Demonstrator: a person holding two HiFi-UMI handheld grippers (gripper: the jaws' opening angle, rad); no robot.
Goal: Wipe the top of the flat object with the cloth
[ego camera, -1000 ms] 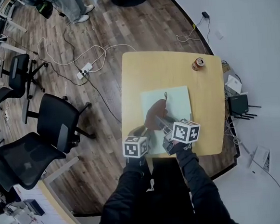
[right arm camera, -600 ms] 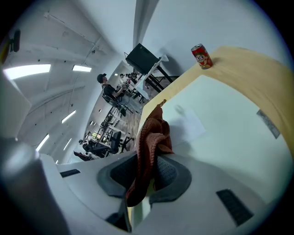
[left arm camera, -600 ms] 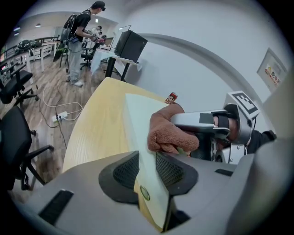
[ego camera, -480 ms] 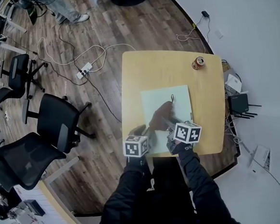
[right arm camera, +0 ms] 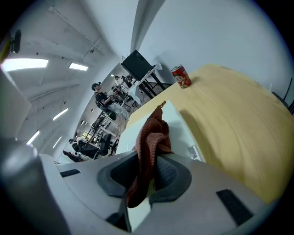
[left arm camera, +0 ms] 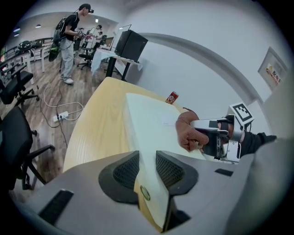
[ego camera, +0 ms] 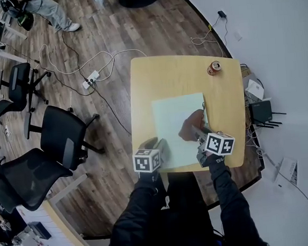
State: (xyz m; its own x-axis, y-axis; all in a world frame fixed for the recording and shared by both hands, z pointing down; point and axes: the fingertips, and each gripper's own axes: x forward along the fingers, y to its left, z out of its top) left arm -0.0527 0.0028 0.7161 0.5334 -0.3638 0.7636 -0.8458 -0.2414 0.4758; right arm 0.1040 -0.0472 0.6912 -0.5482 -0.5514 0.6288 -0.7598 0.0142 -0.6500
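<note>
Left gripper and right gripper both clamped

A thin, pale green, rectangular flat object is laid flat on the wooden table, toward the near edge. Its near left edge is pinched between the jaws of the left gripper. A crumpled reddish-brown knitted cloth is rested on the object's top, close to the right edge, with its bunched end clamped in the right gripper.
</note>
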